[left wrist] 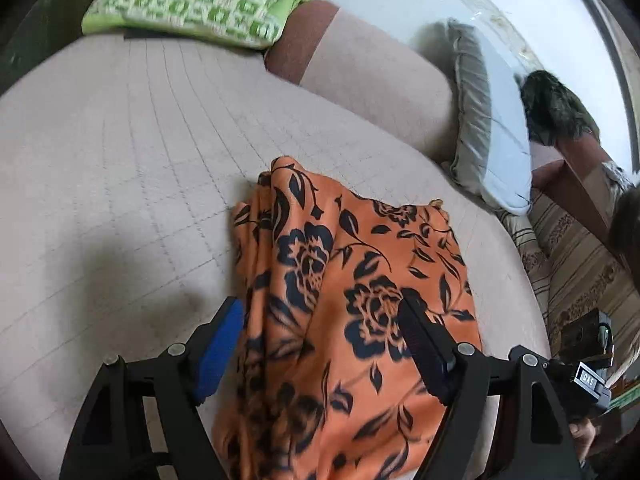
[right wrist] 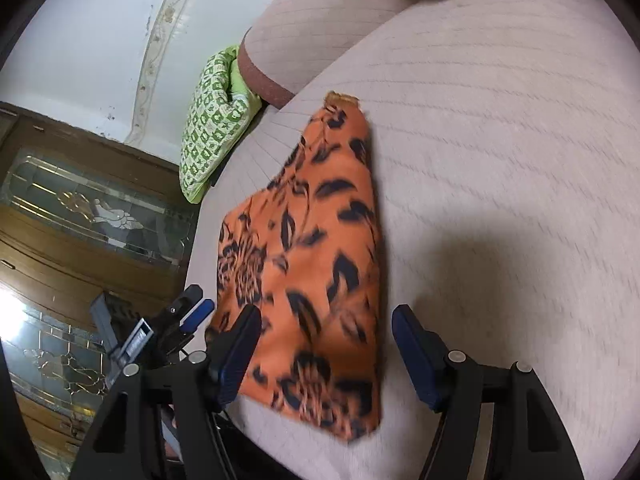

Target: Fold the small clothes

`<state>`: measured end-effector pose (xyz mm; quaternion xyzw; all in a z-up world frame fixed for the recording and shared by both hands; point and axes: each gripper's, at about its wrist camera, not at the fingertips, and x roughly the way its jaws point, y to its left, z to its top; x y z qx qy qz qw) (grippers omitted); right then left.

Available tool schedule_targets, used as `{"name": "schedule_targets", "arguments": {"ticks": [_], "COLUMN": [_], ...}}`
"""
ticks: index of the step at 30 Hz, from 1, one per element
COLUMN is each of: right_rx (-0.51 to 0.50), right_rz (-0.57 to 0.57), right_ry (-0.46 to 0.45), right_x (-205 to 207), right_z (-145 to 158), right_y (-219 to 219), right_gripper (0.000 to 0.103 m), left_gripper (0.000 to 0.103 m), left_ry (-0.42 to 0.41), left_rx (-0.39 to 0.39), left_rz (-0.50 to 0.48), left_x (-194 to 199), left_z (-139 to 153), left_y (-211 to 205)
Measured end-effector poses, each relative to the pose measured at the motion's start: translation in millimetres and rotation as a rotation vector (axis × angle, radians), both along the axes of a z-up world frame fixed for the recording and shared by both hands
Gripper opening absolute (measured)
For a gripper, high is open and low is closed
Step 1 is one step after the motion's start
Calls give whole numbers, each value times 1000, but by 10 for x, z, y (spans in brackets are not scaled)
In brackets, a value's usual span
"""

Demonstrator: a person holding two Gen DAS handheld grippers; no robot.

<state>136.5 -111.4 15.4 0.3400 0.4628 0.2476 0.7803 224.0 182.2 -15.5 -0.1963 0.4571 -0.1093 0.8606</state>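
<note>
An orange cloth with a black flower print (left wrist: 340,304) lies folded on the beige quilted sofa seat (left wrist: 120,168). My left gripper (left wrist: 322,314) is open and hovers over the cloth's near part, its jaws on either side of it. The cloth also shows in the right wrist view (right wrist: 316,264), narrowing to a point at the far end. My right gripper (right wrist: 326,320) is open above the cloth's near edge, holding nothing. The left gripper (right wrist: 196,312) shows at the cloth's left edge in the right wrist view.
A green-and-white patterned cushion (left wrist: 200,0) lies at the back of the seat, next to the beige bolster backrest (left wrist: 372,76). A grey pillow (left wrist: 488,120) leans at the right. A striped rug (left wrist: 576,264) covers the floor. A wooden door with glass panels (right wrist: 80,216) stands left.
</note>
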Motion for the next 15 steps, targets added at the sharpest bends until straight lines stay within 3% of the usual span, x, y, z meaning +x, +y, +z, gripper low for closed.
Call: {"name": "schedule_targets", "arguments": {"ticks": [4, 6, 7, 8, 9, 12, 15], "right_rx": [25, 36, 30, -16, -42, -100, -115], "right_rz": [16, 34, 56, 89, 117, 127, 122], "right_ry": [49, 98, 75, 49, 56, 49, 15], "right_x": [309, 411, 423, 425, 437, 457, 399], "right_z": [-214, -384, -389, -354, -350, -276, -107], "right_y": [122, 209, 259, 348, 425, 506, 492], "right_gripper": [71, 72, 71, 68, 48, 39, 36], "left_gripper": [80, 79, 75, 50, 37, 29, 26], "left_ry": [167, 132, 132, 119, 105, 80, 44], "left_rx": [-1, -16, -5, -7, -8, 45, 15], "left_rz": [11, 23, 12, -9, -24, -37, -30], "left_x": [120, 87, 85, 73, 58, 38, -47], "left_z": [-399, -402, -395, -381, -368, -324, -225], "left_y": [-27, 4, -5, -19, -33, -79, -41]}}
